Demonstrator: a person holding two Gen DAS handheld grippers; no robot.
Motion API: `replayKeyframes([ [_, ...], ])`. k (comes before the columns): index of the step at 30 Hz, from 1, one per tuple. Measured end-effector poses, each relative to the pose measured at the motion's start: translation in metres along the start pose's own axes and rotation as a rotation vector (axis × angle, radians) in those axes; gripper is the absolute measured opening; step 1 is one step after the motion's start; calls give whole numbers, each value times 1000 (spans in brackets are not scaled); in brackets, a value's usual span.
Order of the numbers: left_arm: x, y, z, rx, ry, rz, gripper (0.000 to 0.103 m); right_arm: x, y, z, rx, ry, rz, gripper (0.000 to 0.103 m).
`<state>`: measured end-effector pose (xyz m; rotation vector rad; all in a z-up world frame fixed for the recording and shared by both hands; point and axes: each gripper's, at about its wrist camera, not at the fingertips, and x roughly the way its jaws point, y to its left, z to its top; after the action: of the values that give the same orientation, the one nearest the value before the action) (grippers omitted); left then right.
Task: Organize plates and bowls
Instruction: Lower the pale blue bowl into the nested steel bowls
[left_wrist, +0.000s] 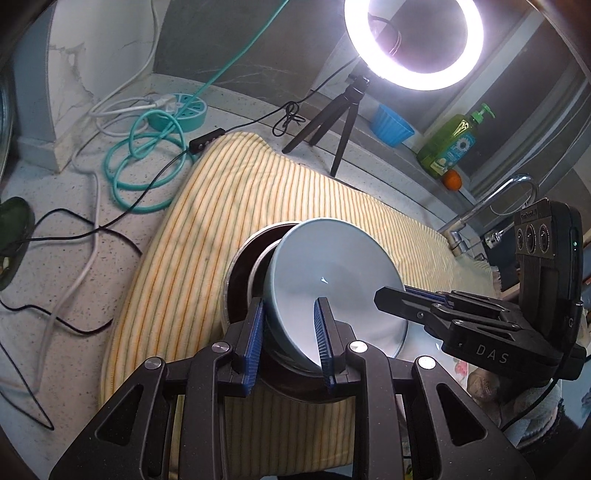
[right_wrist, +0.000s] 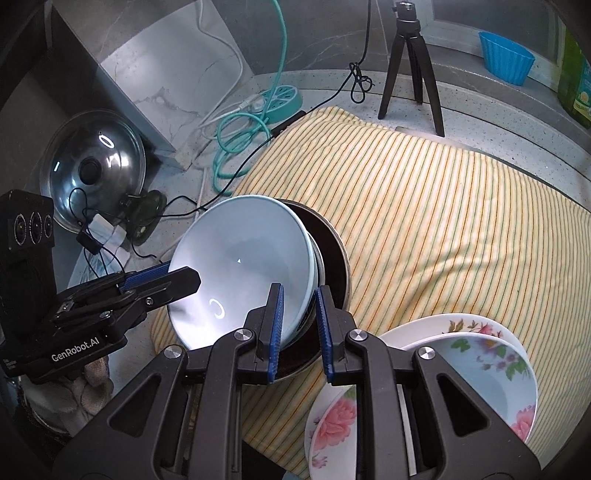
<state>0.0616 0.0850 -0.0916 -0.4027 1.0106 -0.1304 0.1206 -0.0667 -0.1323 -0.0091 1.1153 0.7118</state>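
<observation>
Both grippers clamped on one pale blue bowl (left_wrist: 332, 280), tilted, over a dark metal-rimmed pot (left_wrist: 243, 266) on the striped yellow cloth (left_wrist: 229, 192). Left gripper (left_wrist: 290, 332) pinching the near rim, one blue pad inside, one outside. Right gripper (right_wrist: 300, 325) biting the opposite rim the same way, wall caught between its pads. Bowl's lower edge dipping into the pot's mouth, just ahead of both sets of fingertips. Flowered plates (right_wrist: 480, 354) stacked close beside the right gripper, on its outer side. Ring light (left_wrist: 413, 40) glaring well ahead of the left gripper.
</observation>
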Motion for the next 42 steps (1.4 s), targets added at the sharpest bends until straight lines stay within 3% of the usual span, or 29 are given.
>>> replayKeyframes([
  [13,2,-1,0,22,-3,34,24,9,6,0,-36,14,-38,19],
  [17,0,-1,1,8,-14,32,30,6,6,-1,-43,1,-42,19],
  [20,-4,-1,2,9,-27,34,34,-2,5,-1,-33,-24,-26,28],
  [21,-5,-1,2,6,-29,32,34,-5,4,-1,-28,-35,-24,36],
  [22,-6,0,3,2,-33,30,34,-7,3,-1,-22,-43,-22,37],
  [32,-15,28,1,-84,-54,33,34,-24,-29,-7,110,-77,11,37],
  [42,-4,41,-6,-128,-15,27,32,-11,-53,-15,194,-38,32,37],
])
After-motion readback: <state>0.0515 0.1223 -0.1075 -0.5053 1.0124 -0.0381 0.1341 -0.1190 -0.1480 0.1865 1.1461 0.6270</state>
